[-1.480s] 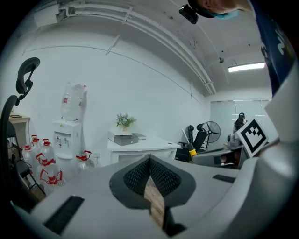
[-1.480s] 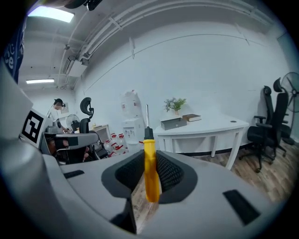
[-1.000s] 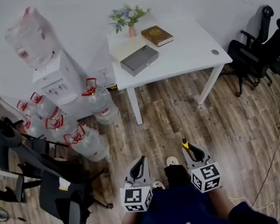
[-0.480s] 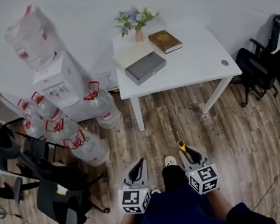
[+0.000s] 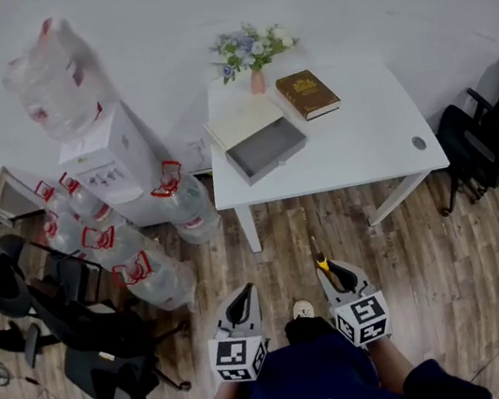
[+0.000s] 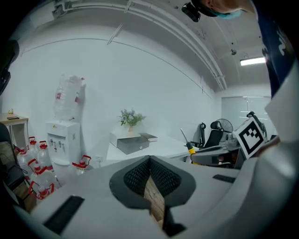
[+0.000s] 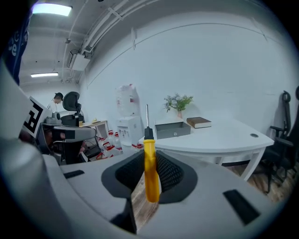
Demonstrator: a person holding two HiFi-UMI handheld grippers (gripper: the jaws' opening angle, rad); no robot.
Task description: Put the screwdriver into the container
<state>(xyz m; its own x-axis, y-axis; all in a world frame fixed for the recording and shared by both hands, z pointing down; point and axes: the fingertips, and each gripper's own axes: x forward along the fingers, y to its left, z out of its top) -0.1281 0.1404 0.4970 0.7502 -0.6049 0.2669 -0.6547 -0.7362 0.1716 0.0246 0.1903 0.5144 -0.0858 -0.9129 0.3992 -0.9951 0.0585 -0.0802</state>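
Right gripper (image 5: 333, 271): lower centre of the head view; jaws narrow, clamped on the yellow handle of the screwdriver (image 7: 150, 172), metal shaft pointing past the tips.
Left gripper (image 5: 243, 301): just left of the right one; jaws closed tip to tip, nothing between them.
Container (image 5: 266, 148): grey open box, upper centre, on the white table (image 5: 364, 146), well apart from both grippers.
Beside container: brown book (image 5: 308, 94), vase of flowers (image 5: 252, 51).
Upper left: water dispenser (image 5: 114, 155).
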